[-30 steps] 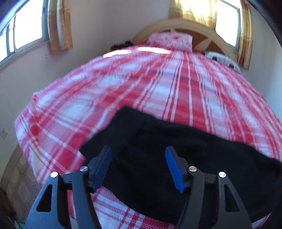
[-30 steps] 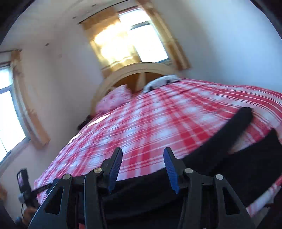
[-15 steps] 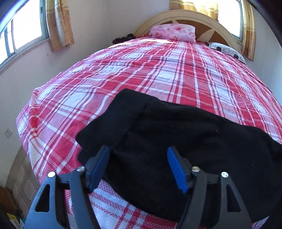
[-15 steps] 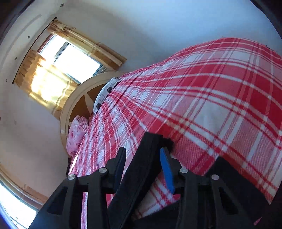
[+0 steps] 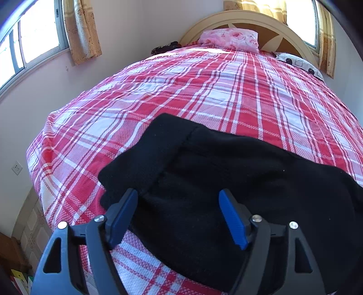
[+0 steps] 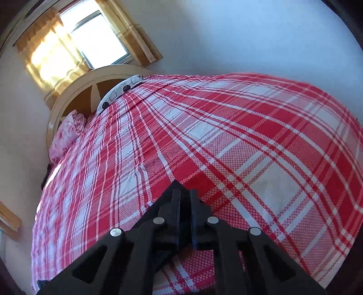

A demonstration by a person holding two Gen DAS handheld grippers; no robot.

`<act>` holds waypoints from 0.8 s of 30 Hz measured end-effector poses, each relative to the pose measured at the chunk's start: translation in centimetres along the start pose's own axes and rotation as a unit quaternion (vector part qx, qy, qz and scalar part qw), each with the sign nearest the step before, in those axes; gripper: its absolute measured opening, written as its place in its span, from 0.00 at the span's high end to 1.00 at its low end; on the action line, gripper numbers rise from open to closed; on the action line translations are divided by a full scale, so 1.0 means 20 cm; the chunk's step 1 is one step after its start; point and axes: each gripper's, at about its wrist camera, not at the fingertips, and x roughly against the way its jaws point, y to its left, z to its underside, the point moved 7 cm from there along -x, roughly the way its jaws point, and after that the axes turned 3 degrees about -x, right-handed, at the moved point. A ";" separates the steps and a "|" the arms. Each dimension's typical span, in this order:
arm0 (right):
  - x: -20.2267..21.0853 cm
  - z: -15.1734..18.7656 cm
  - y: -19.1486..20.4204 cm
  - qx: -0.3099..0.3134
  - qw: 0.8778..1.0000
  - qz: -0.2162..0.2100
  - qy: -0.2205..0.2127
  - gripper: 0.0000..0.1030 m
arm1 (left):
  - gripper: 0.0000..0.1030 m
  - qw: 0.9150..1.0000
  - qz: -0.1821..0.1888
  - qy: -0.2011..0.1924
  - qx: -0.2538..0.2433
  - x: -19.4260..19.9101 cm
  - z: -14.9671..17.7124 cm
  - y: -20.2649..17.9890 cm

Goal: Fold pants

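Black pants (image 5: 226, 181) lie across the near end of a bed with a red and white plaid cover (image 5: 204, 95). Their wide waistband end (image 5: 147, 154) points left. My left gripper (image 5: 178, 217) is open, its blue pads held just above the pants near the waistband. My right gripper (image 6: 185, 204) is shut on a corner of the black pants (image 6: 175, 187), which pokes out between the fingers above the plaid cover (image 6: 226, 140). The remainder of the pants is hidden behind the right gripper.
A pink pillow (image 5: 229, 39) and a spotted white pillow (image 5: 297, 63) lie by the curved wooden headboard (image 5: 249, 18). Curtained windows sit on the left wall (image 5: 34, 40) and behind the headboard (image 6: 90, 43). The bed's left edge (image 5: 36, 158) drops to a tiled floor.
My right gripper closed from open onto the black pants' corner, and its view swung over the bed. My left gripper stayed open and dipped slightly closer to the waistband.
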 end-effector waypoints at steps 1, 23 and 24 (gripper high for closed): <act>0.03 0.00 0.02 0.012 1.000 0.000 0.002 0.92 | 0.25 1.000 0.000 0.000 0.000 0.00 0.00 0.00; 0.73 0.26 -0.71 -0.155 0.987 0.039 -0.006 0.91 | 0.14 1.000 0.018 0.013 0.005 -0.02 -0.02 -0.01; 0.75 0.29 -0.72 -0.164 0.986 0.022 -0.010 0.91 | 0.14 1.000 0.017 0.013 0.005 -0.03 -0.02 -0.01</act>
